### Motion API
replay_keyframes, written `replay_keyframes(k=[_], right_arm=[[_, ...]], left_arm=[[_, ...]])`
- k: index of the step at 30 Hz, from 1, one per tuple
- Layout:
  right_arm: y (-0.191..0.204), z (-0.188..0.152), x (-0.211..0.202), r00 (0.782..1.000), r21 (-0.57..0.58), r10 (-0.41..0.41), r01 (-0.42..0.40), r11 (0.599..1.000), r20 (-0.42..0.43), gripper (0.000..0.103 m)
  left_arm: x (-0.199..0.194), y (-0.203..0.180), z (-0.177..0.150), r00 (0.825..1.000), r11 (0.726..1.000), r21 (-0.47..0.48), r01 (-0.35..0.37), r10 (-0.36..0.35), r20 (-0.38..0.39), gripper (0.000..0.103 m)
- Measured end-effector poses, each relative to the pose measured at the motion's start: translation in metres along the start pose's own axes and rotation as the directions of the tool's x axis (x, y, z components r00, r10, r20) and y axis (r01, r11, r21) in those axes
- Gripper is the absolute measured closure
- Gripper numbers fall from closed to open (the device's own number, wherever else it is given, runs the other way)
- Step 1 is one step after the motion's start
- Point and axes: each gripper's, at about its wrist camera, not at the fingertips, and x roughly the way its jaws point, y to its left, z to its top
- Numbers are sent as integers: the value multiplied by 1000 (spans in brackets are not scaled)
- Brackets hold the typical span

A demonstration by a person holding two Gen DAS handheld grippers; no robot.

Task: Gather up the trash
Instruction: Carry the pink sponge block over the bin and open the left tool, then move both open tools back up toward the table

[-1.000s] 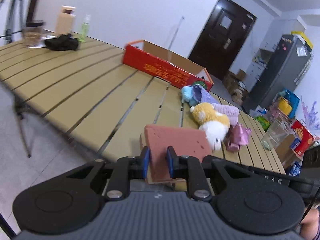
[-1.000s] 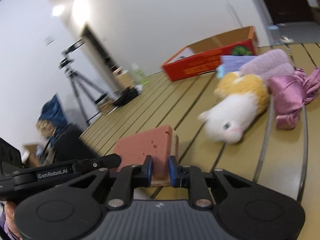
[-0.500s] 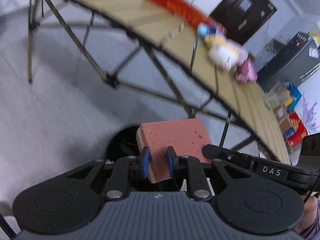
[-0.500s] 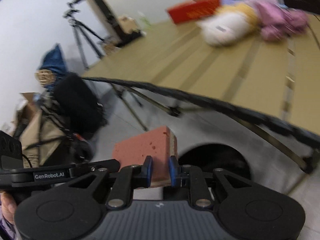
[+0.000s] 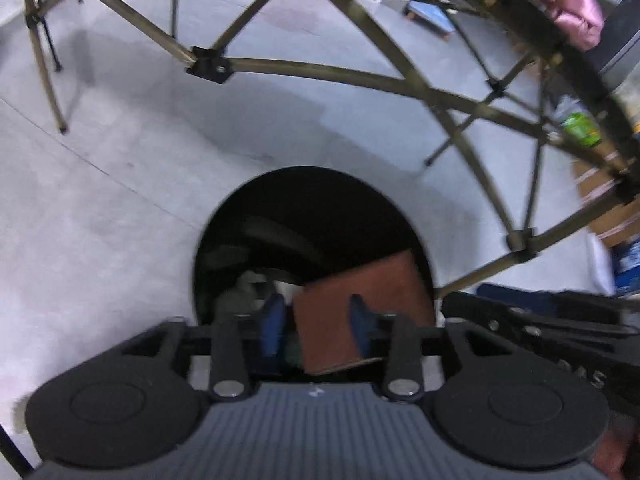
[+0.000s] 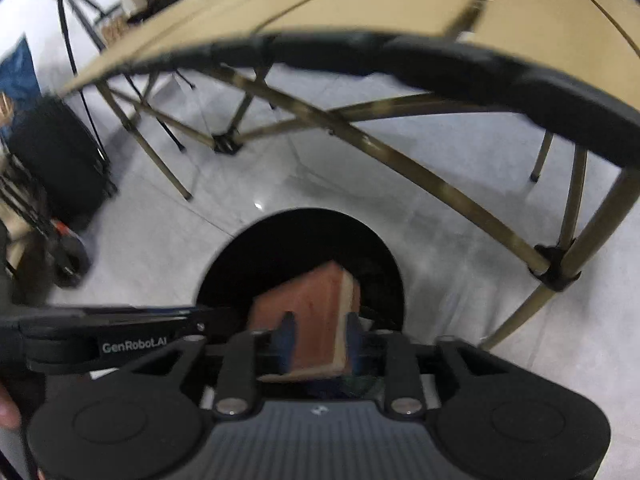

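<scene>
The reddish-brown rectangular sponge block [image 5: 360, 316] had been carried down from the slatted table's edge to the round black bin's [image 5: 224, 232] mouth, both left gripper [image 5: 316, 328] and right gripper [image 6: 318, 338] just opened around it, so a tilted drop might have caught the rim.

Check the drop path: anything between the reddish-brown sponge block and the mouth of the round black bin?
Nothing visible. The reddish-brown sponge block hangs directly over the round black bin mouth, between the just-opening jaws of the left gripper and right gripper. The folding table frame stands farther back.
</scene>
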Motion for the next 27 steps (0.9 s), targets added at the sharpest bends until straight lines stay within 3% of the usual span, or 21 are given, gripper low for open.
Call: replay_keyframes(k=[2,9,17,21,22,24,25,27], right_arm=[[6,-1,-2,1000,-16,18,-18,1000,2,60],[8,11,-11,999,-25,9,-8,1000,32,50],[20,14,-33,996,-80,38,-31,996,85,50],[35,22,-79,979,-154,123,-98,983,161,50],[38,24,-96,969,-176,158,-125,976,188,50],[37,29,-135,929,-215,242,-185,959,281,49],[33,32,-154,898,-217,278,-212,953,340,48],[16,43,-181,838,-187,286,-223,957,465,46]], left_arm=[[1,-1,0,1000,999,19,-28,28,-2,58],[-4,2,-1,997,997,14,-76,76,10,32],[-19,2,1,993,993,22,-116,116,36,29],[-64,-4,3,990,994,91,-61,49,133,28],[-78,-6,3,985,992,116,-40,20,172,25],[-113,-10,2,961,982,187,10,-61,269,22],[-130,-12,2,941,973,224,49,-120,317,16],[-152,-16,9,900,961,256,103,-200,388,14]])
